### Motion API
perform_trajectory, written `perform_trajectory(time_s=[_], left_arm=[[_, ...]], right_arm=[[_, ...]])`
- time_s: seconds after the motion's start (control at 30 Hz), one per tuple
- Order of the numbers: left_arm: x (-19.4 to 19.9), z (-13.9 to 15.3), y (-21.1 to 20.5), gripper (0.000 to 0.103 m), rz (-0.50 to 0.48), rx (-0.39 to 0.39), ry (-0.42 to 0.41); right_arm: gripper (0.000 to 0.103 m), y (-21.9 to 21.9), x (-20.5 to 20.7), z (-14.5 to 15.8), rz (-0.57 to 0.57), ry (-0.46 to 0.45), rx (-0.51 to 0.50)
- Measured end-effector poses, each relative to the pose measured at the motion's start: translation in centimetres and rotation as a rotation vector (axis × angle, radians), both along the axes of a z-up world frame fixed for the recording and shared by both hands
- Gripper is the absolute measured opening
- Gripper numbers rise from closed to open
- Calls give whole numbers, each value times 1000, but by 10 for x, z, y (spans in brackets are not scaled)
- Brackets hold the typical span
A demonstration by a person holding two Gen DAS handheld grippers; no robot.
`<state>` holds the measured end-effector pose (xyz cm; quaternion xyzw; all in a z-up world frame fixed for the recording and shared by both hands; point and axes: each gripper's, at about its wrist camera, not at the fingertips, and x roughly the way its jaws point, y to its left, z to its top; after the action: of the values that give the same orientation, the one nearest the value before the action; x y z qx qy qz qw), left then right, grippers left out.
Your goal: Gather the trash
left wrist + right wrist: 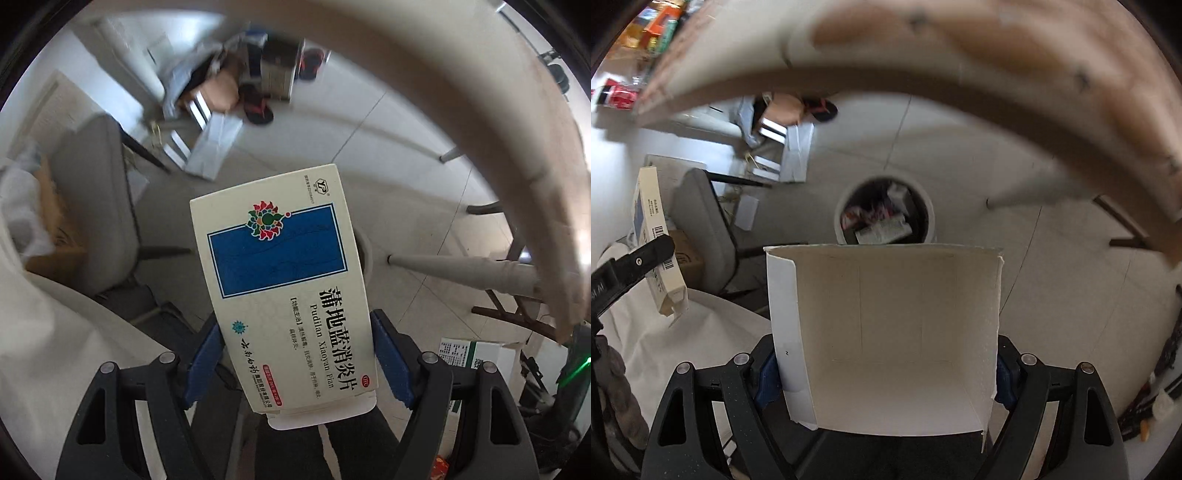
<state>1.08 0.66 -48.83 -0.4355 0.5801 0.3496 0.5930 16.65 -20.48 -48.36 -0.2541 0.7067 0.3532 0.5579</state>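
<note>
My left gripper [297, 363] is shut on a cream medicine box [284, 288] with a blue rectangle and Chinese print, held above the floor. That box also shows in the right wrist view [655, 240], at the left, in the left gripper's black finger. My right gripper [882, 373] is shut on an opened white cardboard carton [886, 339], its plain inside facing the camera. Beyond the carton stands a round white trash bin [884, 214] with wrappers and paper inside. In the left wrist view the bin's rim [365, 254] peeks out behind the medicine box.
A table edge [923, 74] curves overhead, with a table leg [461, 269] to the right. A grey chair [705, 229] stands at the left. Cardboard, papers and sandals [258, 107] lie on the tiled floor farther away. White cloth [701, 332] covers the lower left.
</note>
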Motion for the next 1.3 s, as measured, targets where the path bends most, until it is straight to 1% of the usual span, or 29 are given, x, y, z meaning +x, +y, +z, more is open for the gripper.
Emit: perform_trajectory(time_s=[0.03,0.07,0.1,0.13,0.2,0.23,0.27,0.3,0.33,0.37,0.4,0.43,0.47,0.53,0.6,0.63,0.67,0.7,0.77,0.83,0.9,0.97,1.0,1.07,1.1,1.17,1.23,1.3], left_arm=[[4,-30,5,75,0,-20,8],[7,-47,8,75,-2,-29,15],[13,-77,13,76,-3,-51,12],[17,-96,17,76,-3,-69,6],[27,-137,23,76,0,-104,5],[33,-164,27,76,1,-137,-3],[35,-178,29,76,2,-156,-8],[39,-196,31,77,0,-177,-12],[44,-216,32,77,-10,-201,-13],[48,-229,32,80,-21,-215,-3],[53,-248,33,93,-36,-229,7],[54,-258,31,102,-45,-245,8],[55,-266,30,102,-52,-256,11],[57,-280,28,102,-56,-265,18],[53,-281,26,102,-48,-261,29],[50,-279,24,102,-45,-258,30],[49,-275,23,102,-44,-249,36],[47,-269,22,102,-46,-234,45],[43,-256,20,102,-52,-203,53],[39,-239,17,102,-66,-154,78],[34,-224,15,102,-84,-113,99],[31,-200,11,102,-104,-68,122],[30,-183,7,102,-108,-53,124],[28,-160,1,102,-116,-37,124],[26,-141,-4,102,-122,-26,121],[26,-116,-12,102,-133,-8,124],[25,-84,-23,102,-143,4,117],[25,-54,-33,102,-164,24,115]], right_arm=[[88,-2,-1,-26,-12,19,-12],[88,-2,1,-46,-29,29,-16],[88,-2,3,-66,-42,36,-20],[88,0,4,-93,-52,47,-18],[88,6,9,-136,-73,53,-13],[88,10,11,-161,-78,63,-11],[88,17,14,-178,-81,69,-13],[88,22,16,-201,-86,76,-20],[88,30,18,-218,-84,88,-24],[88,37,20,-240,-78,101,-29],[88,42,21,-256,-71,101,-35],[89,48,22,-270,-63,105,-37],[89,53,23,-287,-55,120,-41],[90,60,24,-309,-52,136,-50],[91,63,24,-328,-62,164,-58],[92,65,24,-335,-61,163,-67],[100,64,23,-339,-60,166,-74],[103,64,23,-339,-61,170,-76],[103,65,21,-334,-54,170,-68],[103,66,20,-325,-45,165,-67],[103,67,19,-309,-28,140,-66],[103,67,19,-285,0,97,-65],[103,65,19,-274,9,75,-70],[103,59,21,-246,16,34,-77],[103,54,22,-231,15,15,-88],[103,45,24,-204,2,4,-91],[103,35,26,-175,0,-12,-95],[103,25,27,-142,-11,1,-83]])
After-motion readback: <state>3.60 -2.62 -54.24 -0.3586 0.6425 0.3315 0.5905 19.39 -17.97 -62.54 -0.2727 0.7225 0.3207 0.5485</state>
